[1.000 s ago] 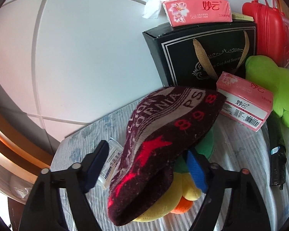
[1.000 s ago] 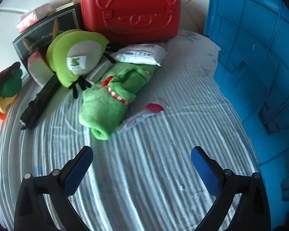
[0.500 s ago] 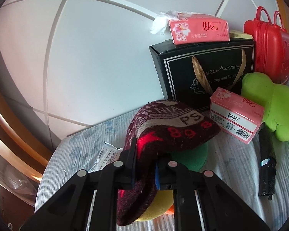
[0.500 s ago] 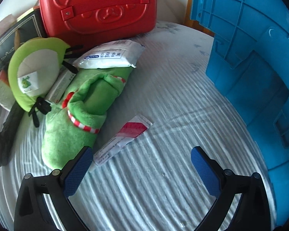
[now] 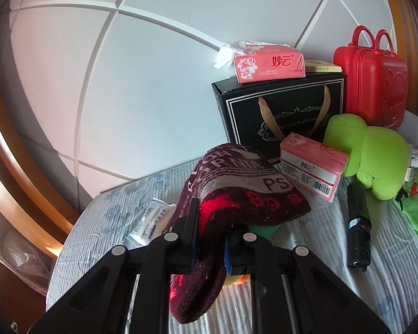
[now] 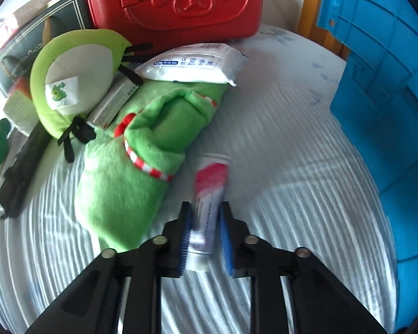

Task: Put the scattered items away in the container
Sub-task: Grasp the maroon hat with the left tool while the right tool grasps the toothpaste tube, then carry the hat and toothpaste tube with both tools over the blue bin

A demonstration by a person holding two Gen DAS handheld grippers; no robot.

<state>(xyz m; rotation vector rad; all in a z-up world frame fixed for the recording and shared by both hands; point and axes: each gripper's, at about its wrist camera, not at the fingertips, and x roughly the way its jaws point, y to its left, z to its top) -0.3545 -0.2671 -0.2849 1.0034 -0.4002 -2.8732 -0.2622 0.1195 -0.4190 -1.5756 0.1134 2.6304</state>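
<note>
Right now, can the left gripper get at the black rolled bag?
Probably not: the left gripper has its fingers shut on the maroon sock, so it isn't free. The black rolled bag itself lies uncovered on the cloth.

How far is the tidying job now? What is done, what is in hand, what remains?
Nothing shows as placed in the blue container; its inside is not visible. In hand: the left gripper is shut on the dark red sock, and the right gripper is shut on the toothpaste tube. Left on the table: green slipper, wipes pack, pink tissue pack.
</note>
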